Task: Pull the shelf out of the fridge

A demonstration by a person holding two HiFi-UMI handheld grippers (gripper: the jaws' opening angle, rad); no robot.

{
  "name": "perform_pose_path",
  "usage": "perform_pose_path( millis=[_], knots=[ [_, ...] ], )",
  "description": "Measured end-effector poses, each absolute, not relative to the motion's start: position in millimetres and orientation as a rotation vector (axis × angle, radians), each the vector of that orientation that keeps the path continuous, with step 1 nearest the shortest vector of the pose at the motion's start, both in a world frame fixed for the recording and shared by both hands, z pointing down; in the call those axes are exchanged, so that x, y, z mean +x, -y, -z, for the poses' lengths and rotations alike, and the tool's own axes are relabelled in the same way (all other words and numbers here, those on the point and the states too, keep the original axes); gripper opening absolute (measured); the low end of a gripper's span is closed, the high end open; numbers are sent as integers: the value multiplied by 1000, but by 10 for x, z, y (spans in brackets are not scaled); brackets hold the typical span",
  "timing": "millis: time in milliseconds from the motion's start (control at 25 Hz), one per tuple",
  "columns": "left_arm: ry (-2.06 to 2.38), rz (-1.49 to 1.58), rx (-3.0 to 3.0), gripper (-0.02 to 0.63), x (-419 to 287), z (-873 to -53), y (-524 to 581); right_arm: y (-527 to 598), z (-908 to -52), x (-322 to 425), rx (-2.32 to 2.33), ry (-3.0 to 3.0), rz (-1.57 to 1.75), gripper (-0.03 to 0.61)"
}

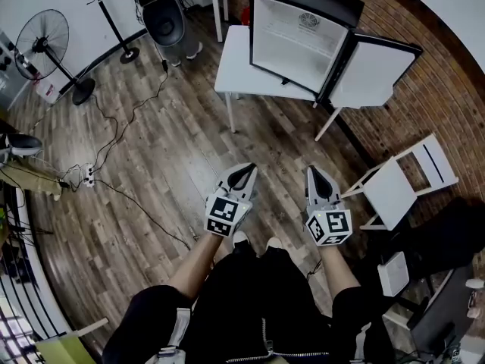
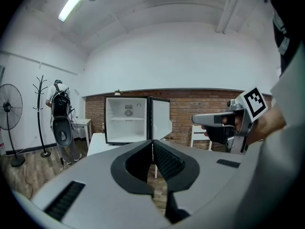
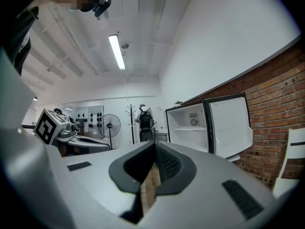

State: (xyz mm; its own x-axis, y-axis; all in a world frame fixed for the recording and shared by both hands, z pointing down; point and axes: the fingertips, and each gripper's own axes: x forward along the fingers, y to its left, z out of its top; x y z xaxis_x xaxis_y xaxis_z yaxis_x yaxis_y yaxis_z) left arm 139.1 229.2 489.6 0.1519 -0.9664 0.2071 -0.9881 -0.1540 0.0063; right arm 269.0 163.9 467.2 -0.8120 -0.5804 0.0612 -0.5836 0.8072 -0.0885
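My left gripper and right gripper are pressed together, empty. Fridge at 12 o'clock on table, door open. Shelf sits inside. Round back-wall label unreadable.

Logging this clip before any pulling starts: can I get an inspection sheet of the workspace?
Surface: white table carries the fridge; wooden floor.
Job's things: fridge, door open; shelf in place inside.
Clutter: white chair beside the table.
Grippers: left gripper and right gripper shut, empty, well short of the fridge.
Cables: cables and power strip on the floor.
Surroundings: brick wall, fan, coat rack.
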Motion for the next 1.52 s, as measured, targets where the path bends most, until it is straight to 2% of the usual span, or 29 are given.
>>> perform_pose_path(
  millis=[600, 1520],
  knots=[
    [1941, -223, 2284, 25, 872, -4933, -2191, -1511, -4822, 2533, 1054, 2910, -204, 3],
    [1948, -258, 2254, 25, 317, -4887, -462, 211, -4811, 1778, 989, 2954, -248, 3]
  ],
)
